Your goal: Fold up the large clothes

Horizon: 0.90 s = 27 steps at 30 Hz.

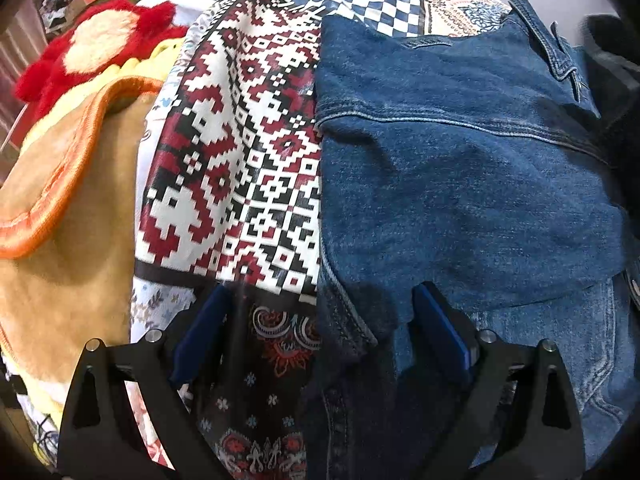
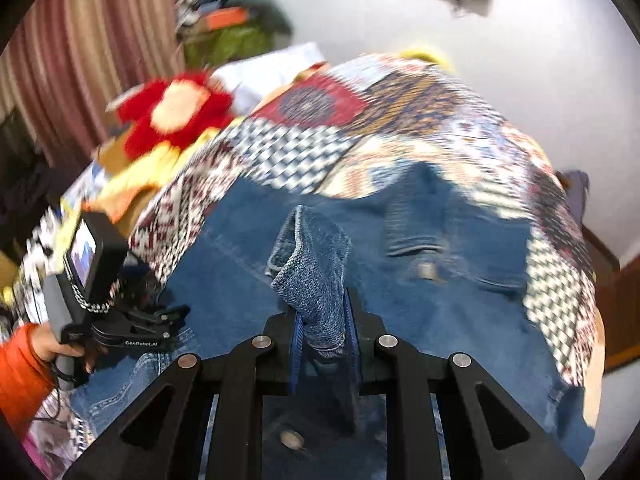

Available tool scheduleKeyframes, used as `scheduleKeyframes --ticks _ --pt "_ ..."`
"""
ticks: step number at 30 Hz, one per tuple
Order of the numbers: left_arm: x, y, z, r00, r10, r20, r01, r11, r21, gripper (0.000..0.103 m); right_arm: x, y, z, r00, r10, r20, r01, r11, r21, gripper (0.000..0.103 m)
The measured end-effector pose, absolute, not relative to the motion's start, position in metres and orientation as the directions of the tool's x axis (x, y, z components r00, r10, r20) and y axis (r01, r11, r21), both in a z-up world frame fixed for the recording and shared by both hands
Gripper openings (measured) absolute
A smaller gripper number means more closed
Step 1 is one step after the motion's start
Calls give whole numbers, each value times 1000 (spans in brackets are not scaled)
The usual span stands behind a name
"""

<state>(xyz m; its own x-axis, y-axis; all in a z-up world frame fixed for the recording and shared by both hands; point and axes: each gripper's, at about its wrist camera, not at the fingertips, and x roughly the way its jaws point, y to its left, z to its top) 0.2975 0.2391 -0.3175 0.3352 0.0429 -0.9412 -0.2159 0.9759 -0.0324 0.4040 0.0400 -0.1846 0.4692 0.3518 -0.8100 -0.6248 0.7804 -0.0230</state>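
Observation:
A blue denim jacket (image 1: 460, 168) lies spread on a patterned patchwork bedspread (image 1: 248, 140). In the left wrist view my left gripper (image 1: 320, 320) is open, its blue pads straddling the jacket's left edge just above the cloth. In the right wrist view my right gripper (image 2: 323, 332) is shut on a bunched fold of the denim jacket (image 2: 316, 264), lifted above the rest of the garment (image 2: 460, 304). The left gripper's body (image 2: 104, 300) shows at the left of that view, held by a hand in an orange sleeve.
A tan blanket with orange trim (image 1: 60, 200) and a red and cream plush toy (image 1: 96, 40) lie left of the jacket. Striped curtains (image 2: 80, 60) hang at the left. A white wall (image 2: 520, 60) stands beyond the bed. Clutter (image 2: 228, 20) is piled at the back.

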Motion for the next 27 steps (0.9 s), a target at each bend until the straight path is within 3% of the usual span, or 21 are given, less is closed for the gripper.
scheduleKeyframes --ticks 6,12,21,27 --pt "301 229 -261 418 56 -907 -198 980 -31 93 407 -34 -154 514 382 -768 -541 839 56 16" --pt "316 187 -200 540 21 -841 -101 994 -40 93 403 -91 -157 524 374 -765 -482 871 96 12" --pt "349 113 -240 423 -105 -900 10 994 -111 93 403 -158 -228 442 260 -858 -376 923 86 11" --pt "354 92 -269 347 -87 -934 65 995 -69 94 402 -191 -245 457 148 -877 -340 940 -18 11"
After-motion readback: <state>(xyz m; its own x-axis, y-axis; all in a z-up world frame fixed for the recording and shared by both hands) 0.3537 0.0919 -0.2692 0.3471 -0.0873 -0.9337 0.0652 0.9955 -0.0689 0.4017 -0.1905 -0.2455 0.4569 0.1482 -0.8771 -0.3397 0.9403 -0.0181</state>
